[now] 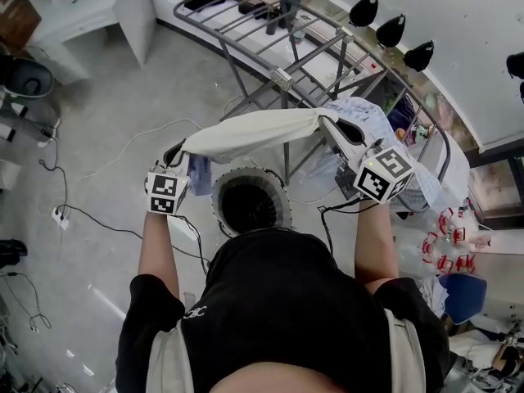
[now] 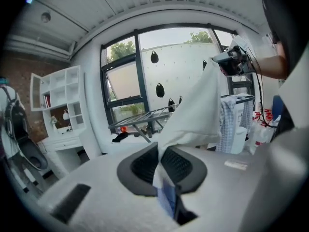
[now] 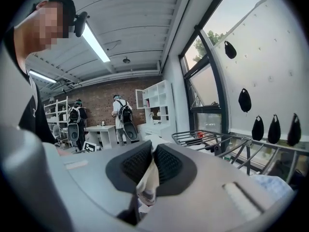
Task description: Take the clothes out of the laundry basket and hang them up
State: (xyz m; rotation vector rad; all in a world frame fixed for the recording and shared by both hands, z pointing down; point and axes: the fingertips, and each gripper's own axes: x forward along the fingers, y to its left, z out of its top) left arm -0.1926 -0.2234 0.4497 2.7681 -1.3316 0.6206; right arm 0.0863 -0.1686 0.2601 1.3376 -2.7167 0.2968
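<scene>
Nearest me, the laundry basket [image 1: 219, 196] is standing on the floor at 6 o'clock of the load. Its dark mouth is showing nothing I can identify.

Above it I am holding a white garment [image 1: 254, 132] stretched between both grippers, clear of the basket. My left gripper [image 1: 175, 151] is clamping the 9 o'clock end, jaws closed down on a thin fold. My right gripper [image 1: 329, 124] is pinching the 3 o'clock end the same way.

Assessment: the fabric is draping in loose folds, so I am judging it light, soft and limp, with no stiffness of its own. It is not fragile, though a thin edge could be sliding out of the grip. Holds at opposite ends are spreading it for draping.

At 12 o'clock the drying rack [image 1: 282, 78] is standing ready, a checked blue garment [image 1: 364, 111] already lying over its 3 o'clock side.
</scene>
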